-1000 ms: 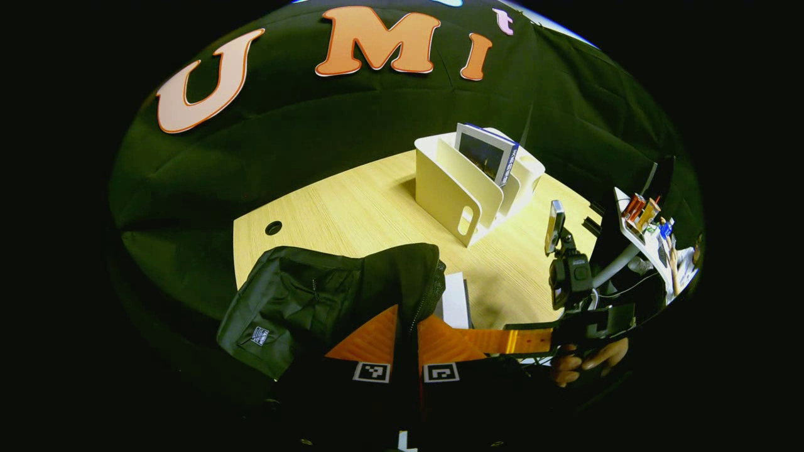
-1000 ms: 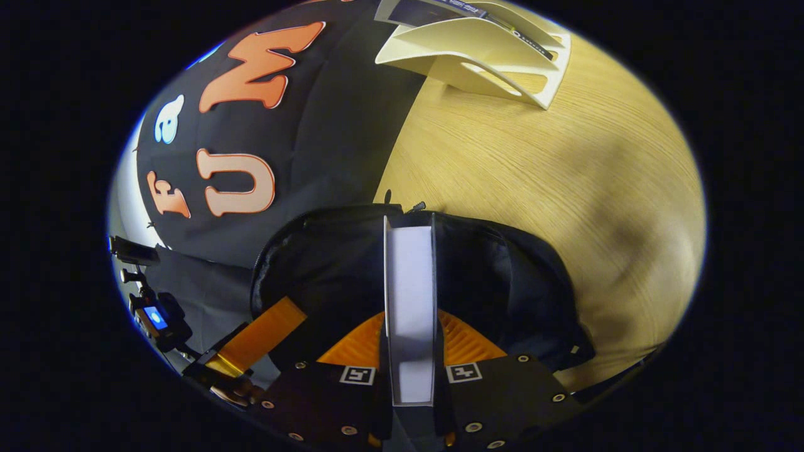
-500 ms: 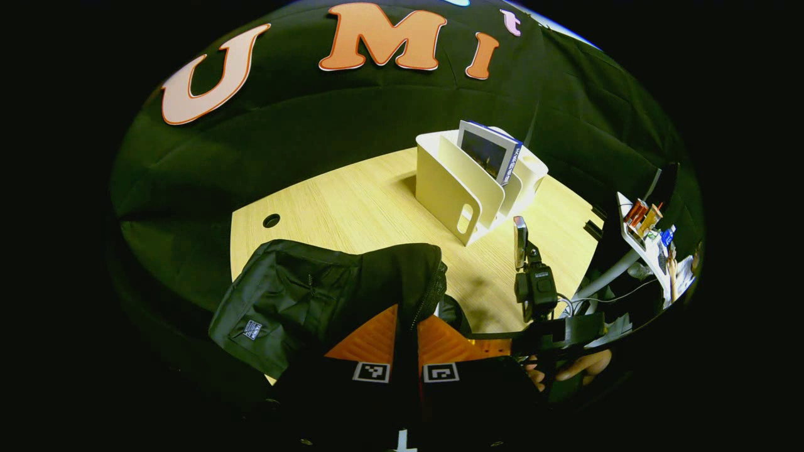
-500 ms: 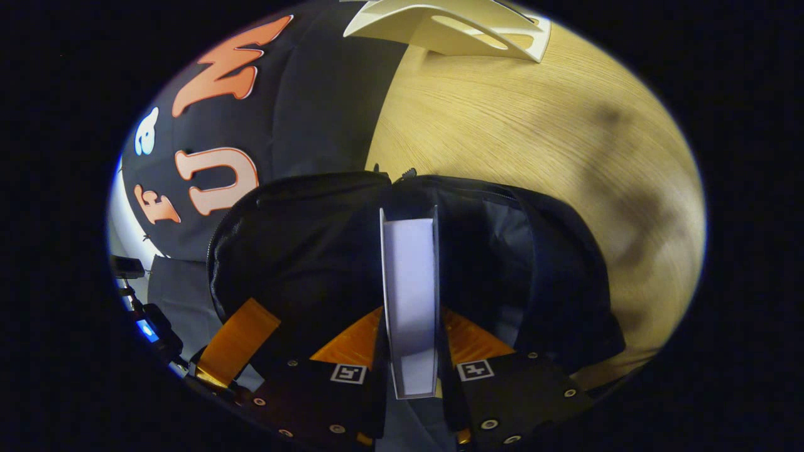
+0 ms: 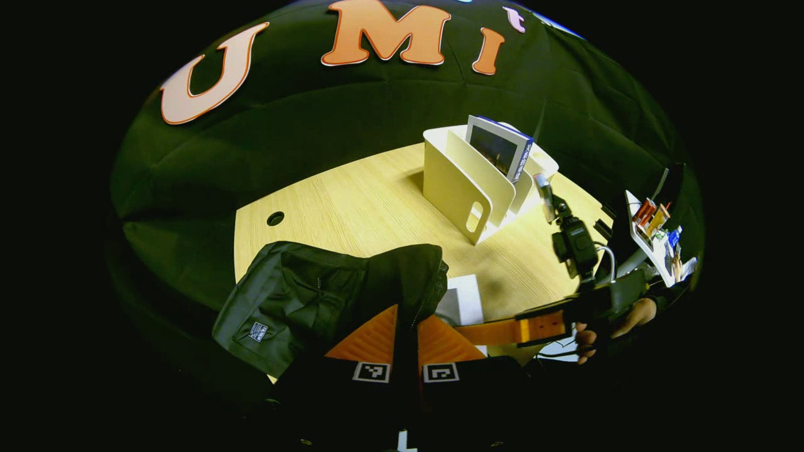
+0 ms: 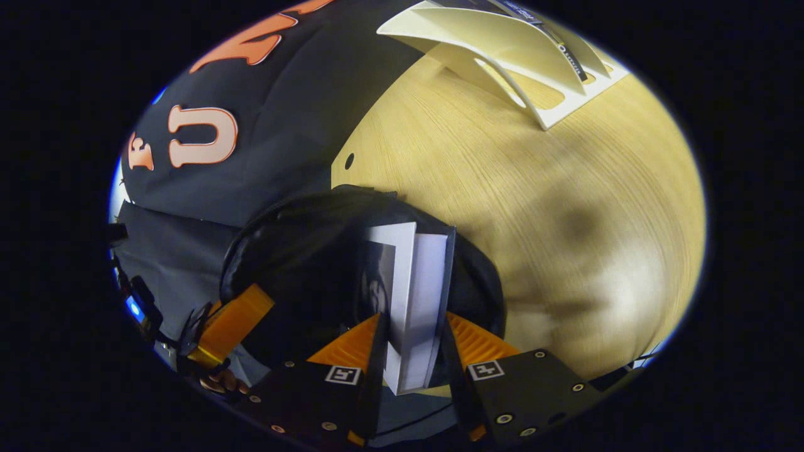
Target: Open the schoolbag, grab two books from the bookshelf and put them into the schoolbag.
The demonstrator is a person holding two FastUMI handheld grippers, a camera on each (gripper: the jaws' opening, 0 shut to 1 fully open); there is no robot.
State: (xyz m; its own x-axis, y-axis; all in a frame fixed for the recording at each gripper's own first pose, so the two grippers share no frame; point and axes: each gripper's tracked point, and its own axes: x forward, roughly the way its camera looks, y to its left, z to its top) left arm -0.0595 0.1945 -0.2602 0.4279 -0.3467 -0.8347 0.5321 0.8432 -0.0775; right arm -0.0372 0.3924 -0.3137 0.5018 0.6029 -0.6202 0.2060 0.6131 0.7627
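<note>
The black schoolbag (image 5: 301,295) lies at the table's near left corner, and my left gripper (image 5: 407,326) is shut on its zipped rim, holding the mouth up. In the left gripper view a white book (image 5: 465,295) stands at that mouth, with my right gripper (image 5: 483,328) reaching in from the right. In the right gripper view my right gripper (image 6: 411,326) is shut on the white book (image 6: 418,276). The book is tilted, its far end over the bag's (image 6: 295,245) dark opening. The cream bookshelf (image 5: 452,188) holds a blue-edged book (image 5: 499,147).
The wooden table (image 5: 377,207) has a cable hole (image 5: 275,218) near its left edge. A hand (image 5: 628,314) holds the right gripper, which carries a camera (image 5: 575,242). A cluttered white shelf (image 5: 650,226) stands far right. The bookshelf (image 6: 502,44) sits beyond open tabletop.
The right gripper pushed the book deep into the bag's mouth, then swung back and turned, so the book now tilts and shows beside the rim again. The left gripper kept its hold.
</note>
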